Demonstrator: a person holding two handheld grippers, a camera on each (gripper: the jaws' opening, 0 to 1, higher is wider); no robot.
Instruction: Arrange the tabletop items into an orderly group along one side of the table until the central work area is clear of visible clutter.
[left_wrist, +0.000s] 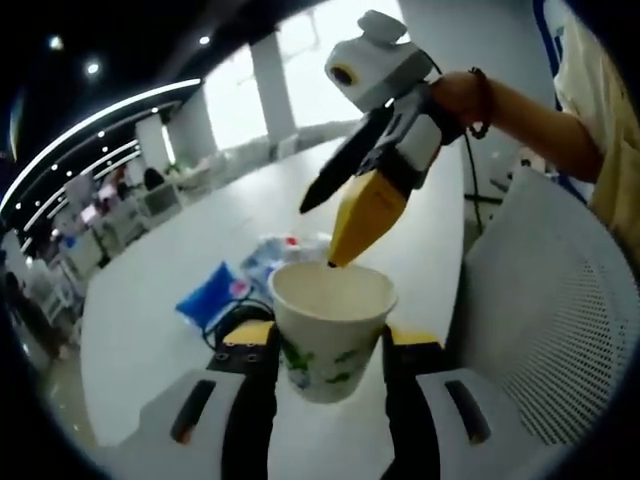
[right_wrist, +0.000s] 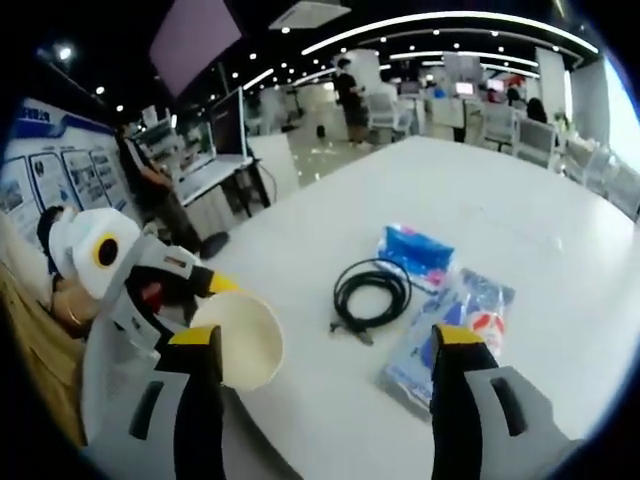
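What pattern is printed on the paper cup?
A green leaf print on white, on the paper cup; it shows best in the left gripper view.

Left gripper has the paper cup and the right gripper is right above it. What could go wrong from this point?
The left gripper squeezes the thin-walled paper cup by its sides; more pressure could crush it. The right gripper has a yellow tip at the cup's rim, so a nudge might tip or dent it. The black cable lies coiled loosely beside the blue packets, so it could snag or drag them when moved.
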